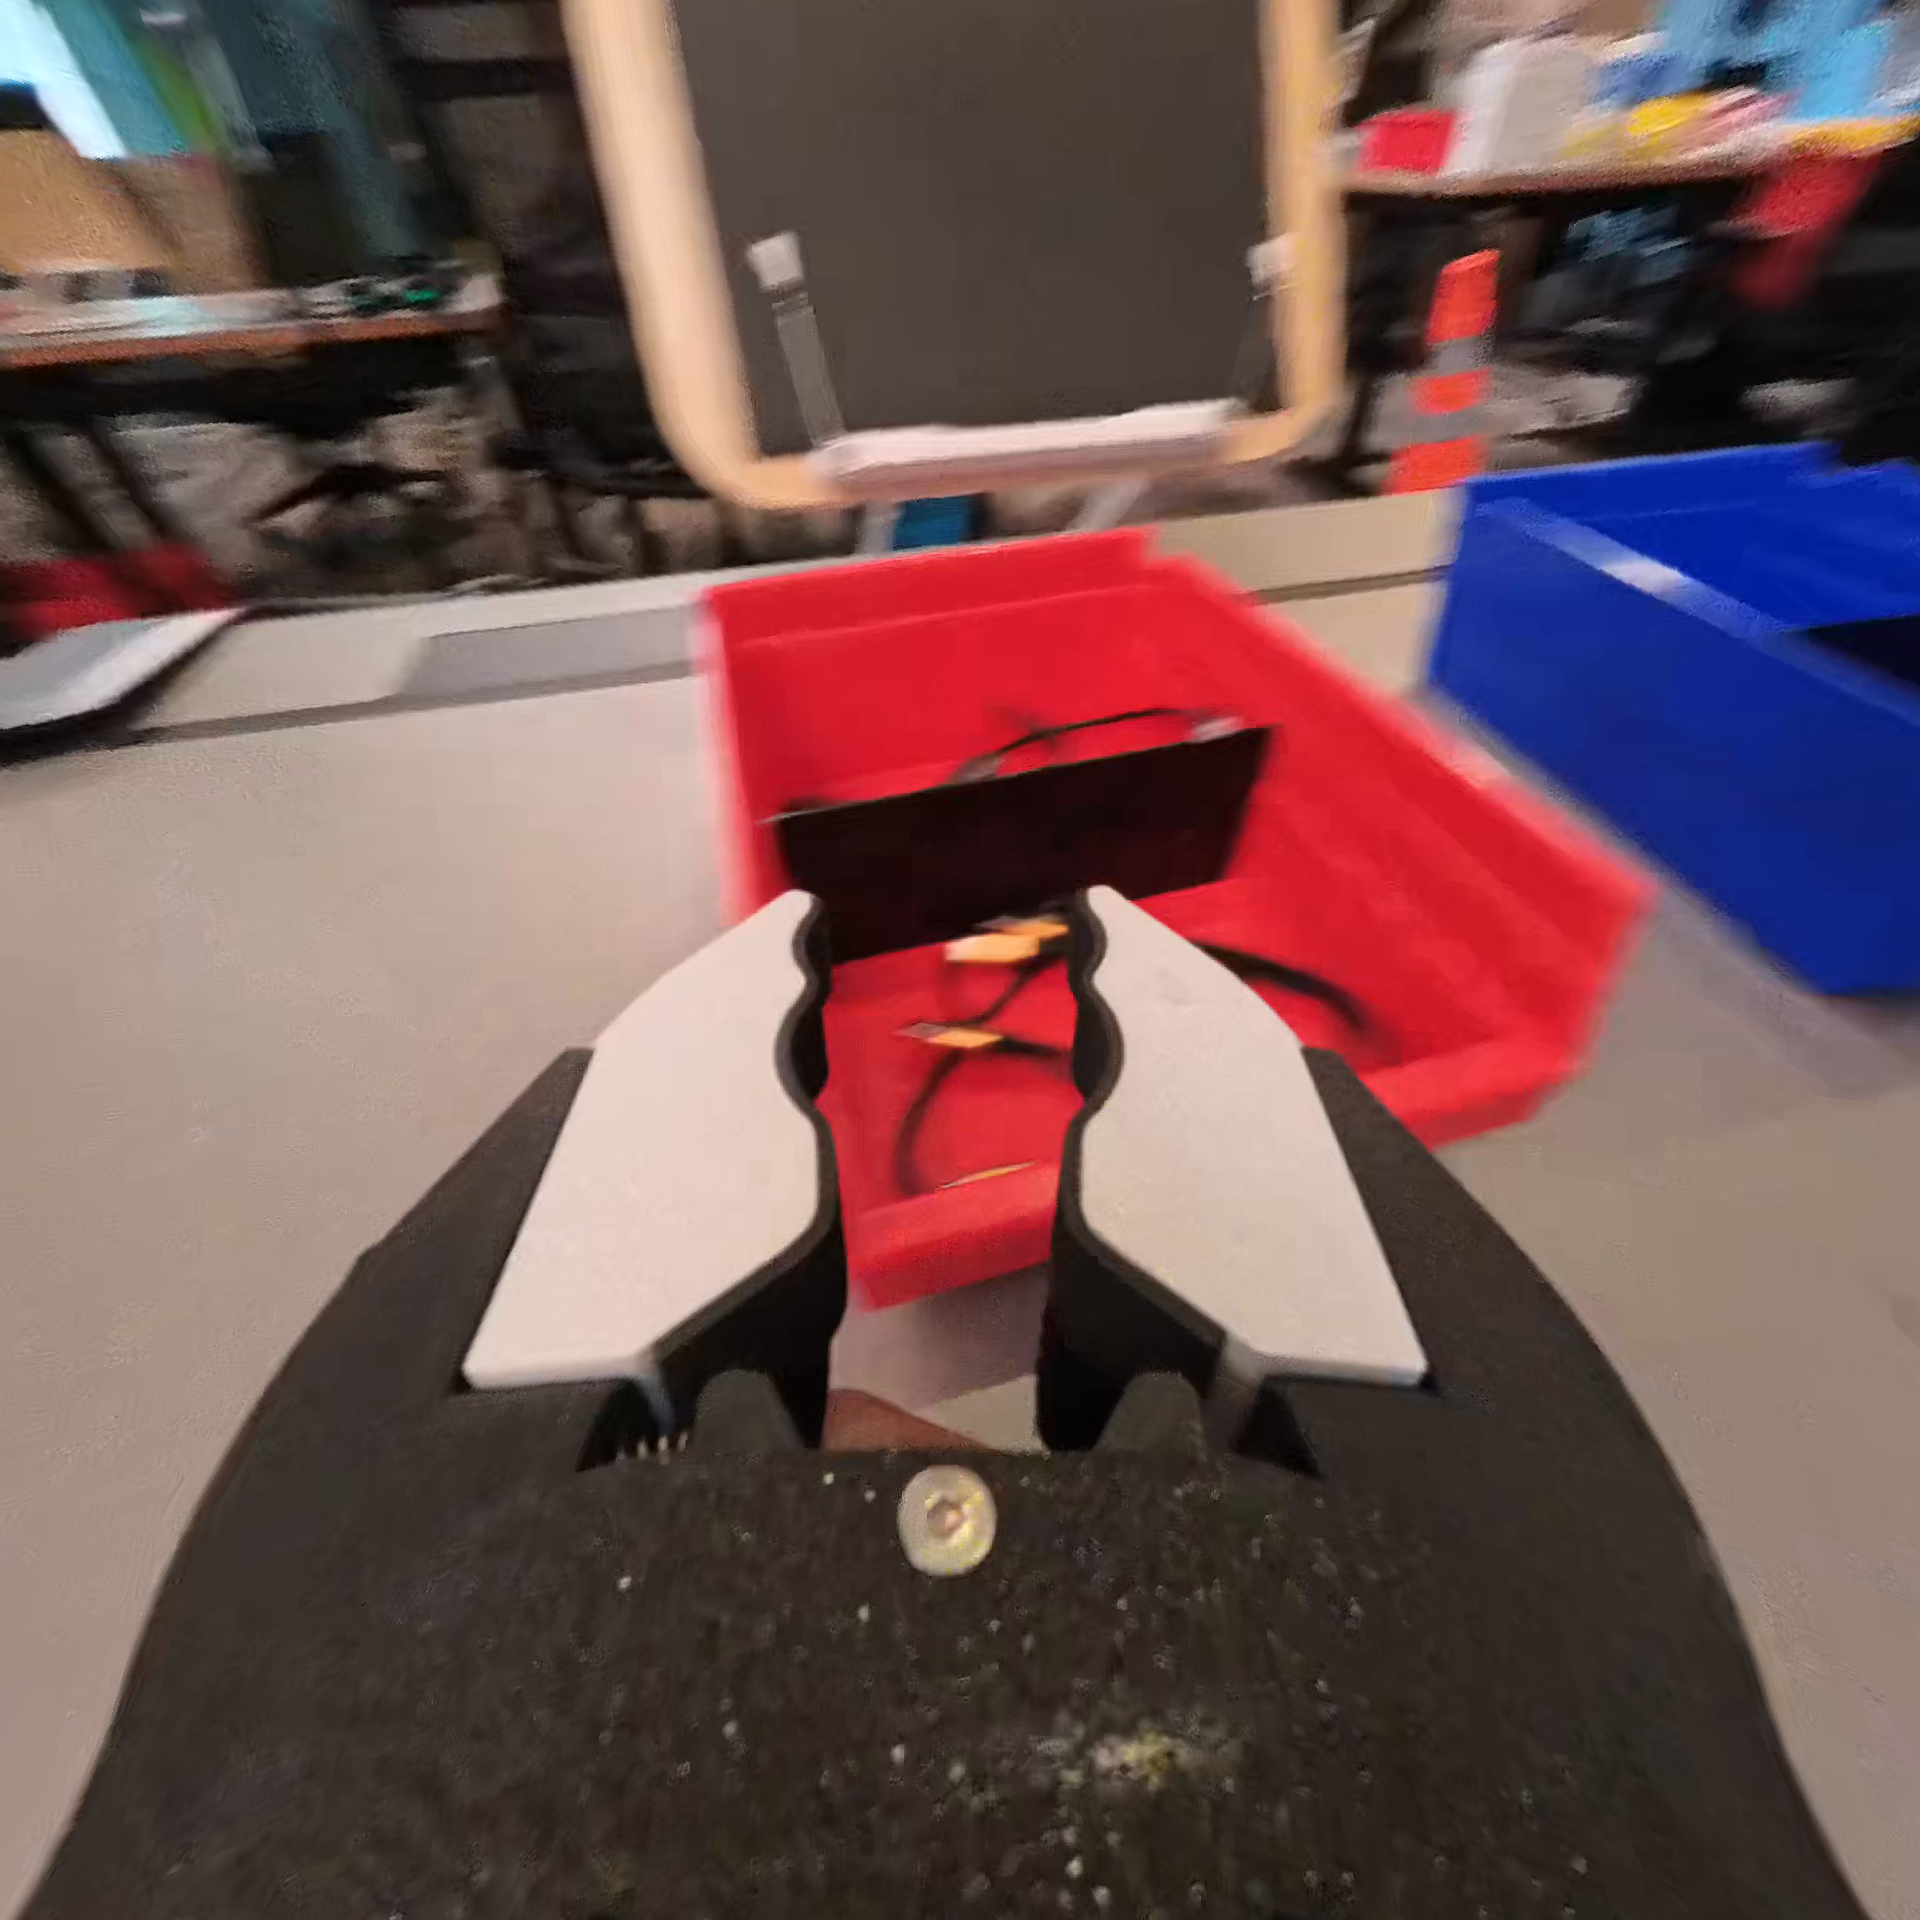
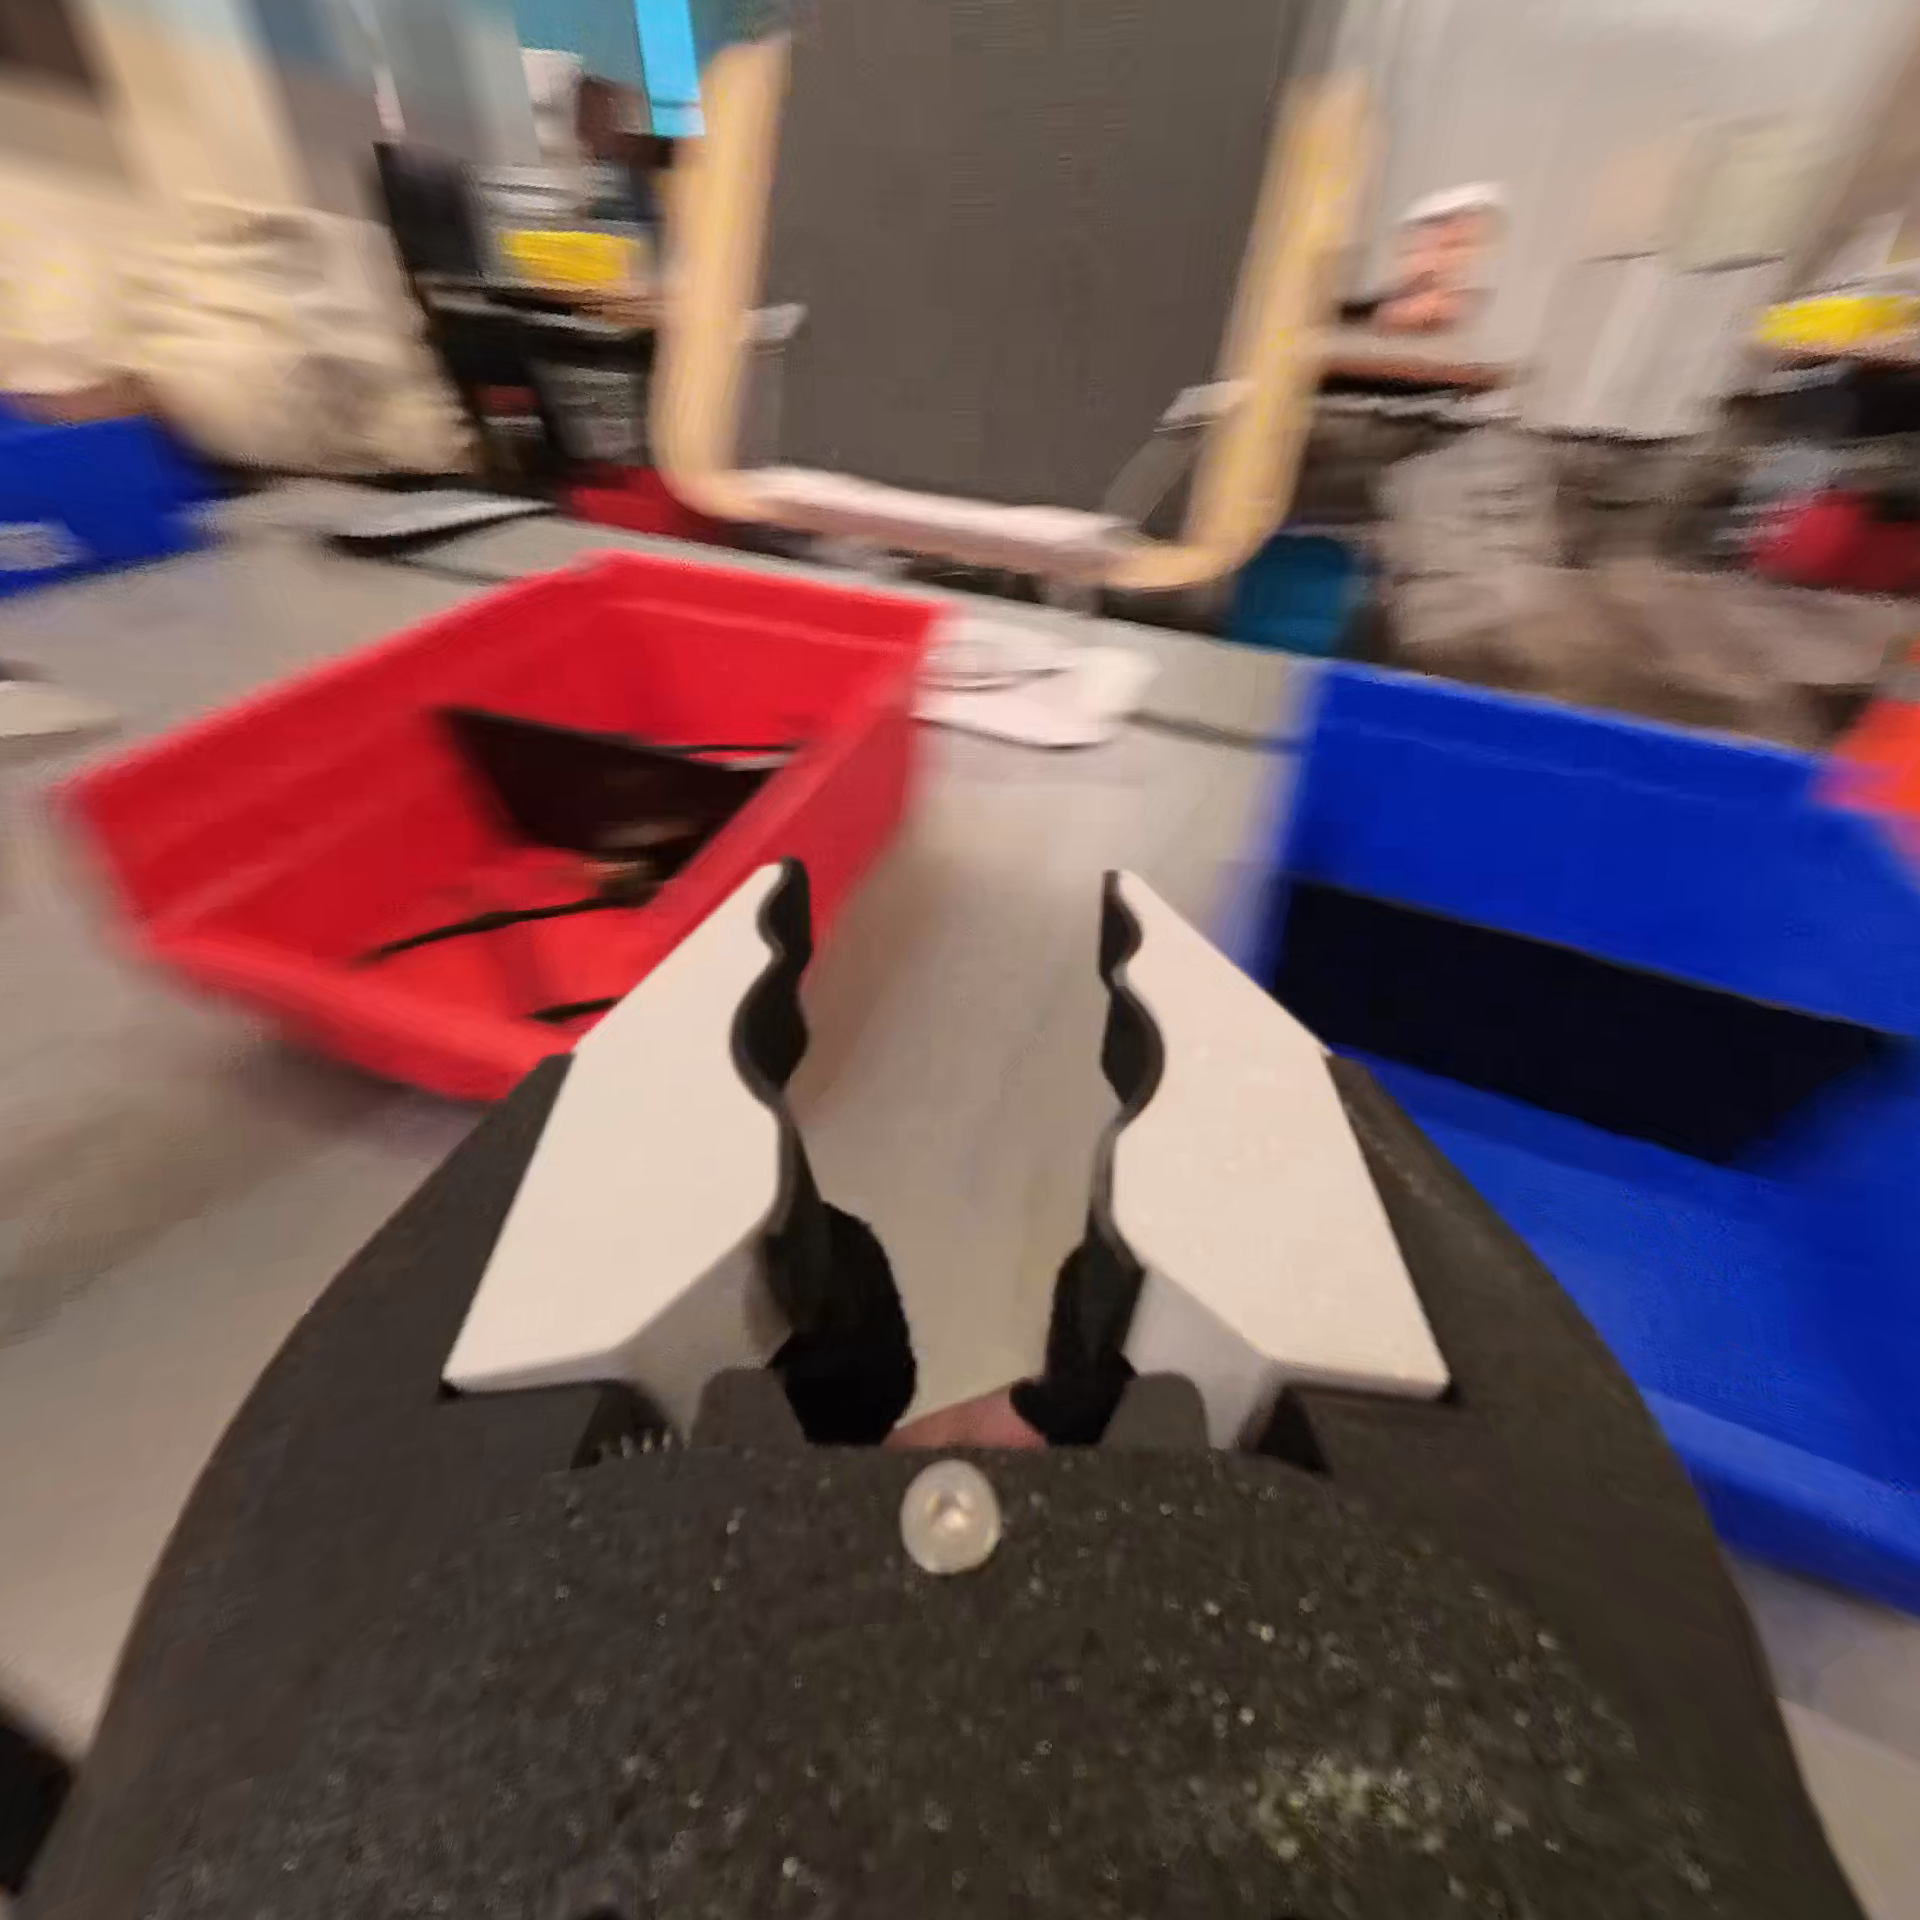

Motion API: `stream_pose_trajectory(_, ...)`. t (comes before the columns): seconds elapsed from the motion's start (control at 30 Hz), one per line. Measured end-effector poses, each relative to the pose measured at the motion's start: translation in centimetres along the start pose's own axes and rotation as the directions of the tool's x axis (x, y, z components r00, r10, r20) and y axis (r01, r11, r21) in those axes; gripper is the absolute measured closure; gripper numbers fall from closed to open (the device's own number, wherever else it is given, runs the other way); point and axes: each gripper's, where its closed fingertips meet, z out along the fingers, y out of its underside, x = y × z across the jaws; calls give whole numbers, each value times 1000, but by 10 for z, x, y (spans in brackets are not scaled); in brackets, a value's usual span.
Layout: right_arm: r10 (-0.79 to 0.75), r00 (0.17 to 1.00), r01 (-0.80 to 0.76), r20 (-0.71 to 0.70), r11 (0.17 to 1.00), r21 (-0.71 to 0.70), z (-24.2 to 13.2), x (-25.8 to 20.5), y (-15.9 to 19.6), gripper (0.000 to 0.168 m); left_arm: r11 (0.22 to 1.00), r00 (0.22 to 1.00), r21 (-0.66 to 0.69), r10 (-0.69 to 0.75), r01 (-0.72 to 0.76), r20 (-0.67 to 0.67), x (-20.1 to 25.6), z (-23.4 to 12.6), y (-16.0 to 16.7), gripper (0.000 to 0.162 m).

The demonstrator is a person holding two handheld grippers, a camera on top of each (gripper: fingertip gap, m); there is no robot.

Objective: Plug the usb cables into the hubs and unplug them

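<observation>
The left gripper (image 1: 948,925), fingers apart and empty, points straight into the red bin (image 1: 1403,862) at a dark flat panel (image 1: 1023,836) lying crosswise, while the right gripper (image 2: 954,894), also apart and empty, aims at bare table (image 2: 1018,831) between that bin and the blue bin (image 2: 1558,810)

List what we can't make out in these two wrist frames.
- Red bin contents, left wrist view: motion blur and a dark panel hide how the black cables run.
- Blue bin interior, right wrist view: in shadow, cut off by the frame edge.
- Background shelves, both views: blurred.
- Left gripper and right gripper: open, empty.
</observation>
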Motion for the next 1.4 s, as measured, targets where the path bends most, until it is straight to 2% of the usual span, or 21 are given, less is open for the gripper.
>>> stream_pose_trajectory(0.03,14,996,-11,83,999,-32,16,-41,12,106,1000,999,-15,-16,16,37,-20,0,10,116)
stream_pose_trajectory(0.07,9,998,-4,66,997,-80,30,-62,28,107,998,999,-37,-51,51,20,-29,3,21,116)
stream_pose_trajectory(0.13,-1,999,-6,-49,991,-136,55,-73,49,111,983,991,-166,-90,73,-96,-19,14,47,111)
stream_pose_trajectory(0.17,21,996,-35,-88,987,-157,64,-73,55,112,973,988,-228,-79,47,-133,-14,20,58,106)
stream_pose_trajectory(0.2,52,994,-69,-92,980,-184,73,-77,62,114,969,988,-245,-69,34,-136,-13,25,64,109)
stream_pose_trajectory(0.23,79,991,-102,-112,969,-224,80,-77,71,120,970,990,-242,-69,37,-124,-15,31,66,115)
stream_pose_trajectory(0.3,141,976,-187,-166,933,-307,91,-77,89,157,962,990,-268,-82,47,-119,-16,42,71,139)
stream_pose_trajectory(0.43,152,956,-214,-253,948,-237,95,-88,74,164,952,995,-300,-74,50,-68,-36,44,71,155)
stream_pose_trajectory(0.57,112,956,-166,-270,968,-189,115,-140,50,164,946,997,-315,-82,72,-18,-89,32,68,158)
stream_pose_trajectory(0.7,125,972,-169,-199,961,-220,160,-213,31,165,952,997,-298,-65,76,46,-173,20,64,158)
stream_pose_trajectory(0.8,153,971,-201,-181,936,-289,197,-263,31,164,952,995,-298,-41,66,90,-233,18,68,158)
stream_pose_trajectory(0.87,140,975,-192,-171,921,-340,220,-286,40,164,951,993,-303,-19,54,119,-264,18,71,158)
stream_pose_trajectory(0.97,160,978,-194,-133,930,-312,243,-302,38,165,958,989,-281,-5,48,151,-289,20,75,157)
stream_pose_trajectory(1.07,81,996,-92,-46,947,-307,250,-315,36,159,952,983,-292,-41,92,176,-300,21,85,157)
stream_pose_trajectory(1.1,33,999,-24,23,947,-320,250,-322,36,148,954,982,-276,-72,119,173,-302,21,85,157)
stream_pose_trajectory(1.17,-51,991,90,121,933,-350,249,-331,37,136,956,975,-243,-115,161,192,-310,20,85,157)
stream_pose_trajectory(1.27,-70,954,166,292,934,-318,243,-359,18,113,950,947,-215,-162,225,277,-330,15,87,152)
stream_pose_trajectory(1.33,-129,914,261,385,914,-312,238,-371,5,110,944,928,-211,-177,255,329,-343,10,91,152)
stream_pose_trajectory(1.37,-172,897,297,408,918,-264,237,-374,-9,109,939,915,-208,-188,274,356,-349,7,94,151)
stream_pose_trajectory(1.4,-227,876,339,425,917,-208,236,-375,-24,118,935,905,-203,-202,292,374,-355,3,96,150)
